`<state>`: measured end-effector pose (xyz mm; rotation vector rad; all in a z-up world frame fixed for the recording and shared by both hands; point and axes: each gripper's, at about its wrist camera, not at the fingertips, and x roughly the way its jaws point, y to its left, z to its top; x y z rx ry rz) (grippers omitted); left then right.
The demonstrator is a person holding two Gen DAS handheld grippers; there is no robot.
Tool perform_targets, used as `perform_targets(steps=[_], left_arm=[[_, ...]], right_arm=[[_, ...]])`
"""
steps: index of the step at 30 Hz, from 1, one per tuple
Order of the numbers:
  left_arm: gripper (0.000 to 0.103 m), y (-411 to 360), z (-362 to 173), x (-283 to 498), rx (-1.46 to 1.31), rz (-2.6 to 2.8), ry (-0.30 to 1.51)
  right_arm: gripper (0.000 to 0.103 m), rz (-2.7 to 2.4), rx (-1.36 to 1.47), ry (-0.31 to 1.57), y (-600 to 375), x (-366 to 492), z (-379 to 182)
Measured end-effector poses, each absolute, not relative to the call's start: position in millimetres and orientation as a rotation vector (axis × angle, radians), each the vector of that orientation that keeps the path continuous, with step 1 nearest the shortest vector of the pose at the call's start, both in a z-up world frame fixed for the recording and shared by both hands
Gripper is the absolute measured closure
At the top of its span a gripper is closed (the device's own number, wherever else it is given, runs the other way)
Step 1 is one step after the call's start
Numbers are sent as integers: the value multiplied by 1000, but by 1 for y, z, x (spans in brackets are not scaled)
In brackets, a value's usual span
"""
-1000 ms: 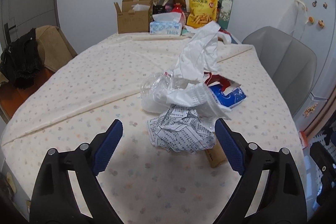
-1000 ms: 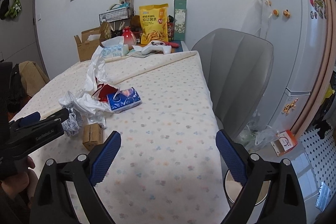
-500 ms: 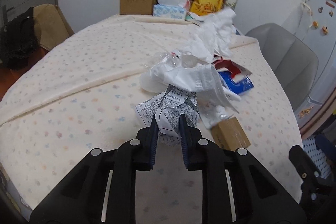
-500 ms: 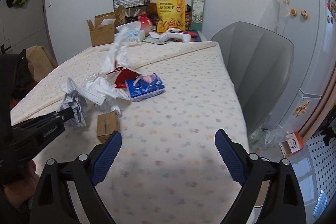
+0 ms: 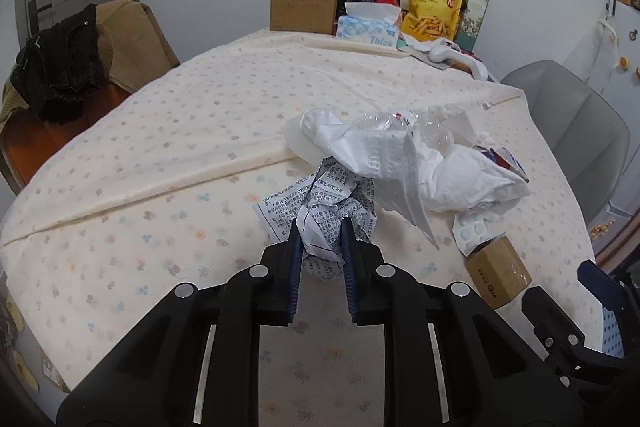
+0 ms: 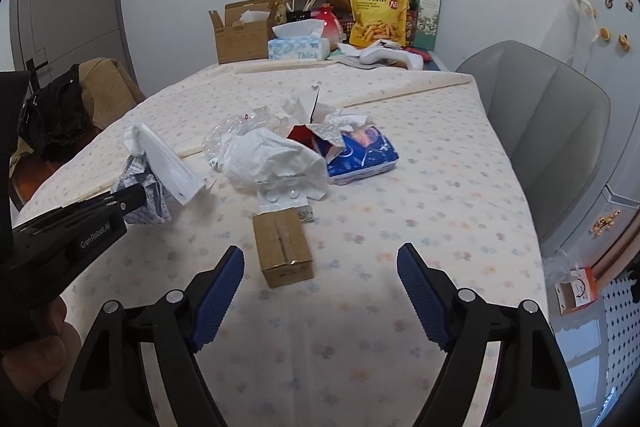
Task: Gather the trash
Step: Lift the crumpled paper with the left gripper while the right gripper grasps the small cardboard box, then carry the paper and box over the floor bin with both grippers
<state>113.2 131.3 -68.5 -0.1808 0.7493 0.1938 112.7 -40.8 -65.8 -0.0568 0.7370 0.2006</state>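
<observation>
Leaflet (image 5: pixel 320 211) pinched in my left fingers (image 5: pixel 294 247), probably firmly; right fingers (image 6: pixel 218 291) spread before the box (image 6: pixel 282 247). Next: lift it clear.

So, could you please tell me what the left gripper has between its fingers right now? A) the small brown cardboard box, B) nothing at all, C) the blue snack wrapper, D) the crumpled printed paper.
D: the left gripper has its fingers closed on the crumpled printed paper, while the small brown cardboard box and the blue snack wrapper lie untouched on the table.
</observation>
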Motion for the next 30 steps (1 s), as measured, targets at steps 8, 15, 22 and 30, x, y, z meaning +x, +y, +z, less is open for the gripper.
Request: perform_targets(steps=[8, 15, 22, 30], left_arm=[[78, 130, -78, 126, -195, 153, 783], [56, 137, -88, 135, -243, 143, 835], [81, 126, -74, 125, -225, 145, 785], [81, 94, -30, 111, -135, 118, 689]], right_arm=[[37, 220, -66, 790, -29, 130, -82], [68, 256, -21, 853, -29, 143, -92], [69, 256, -1, 810, -39, 130, -80], [69, 219, 45, 753, -68, 112, -58]])
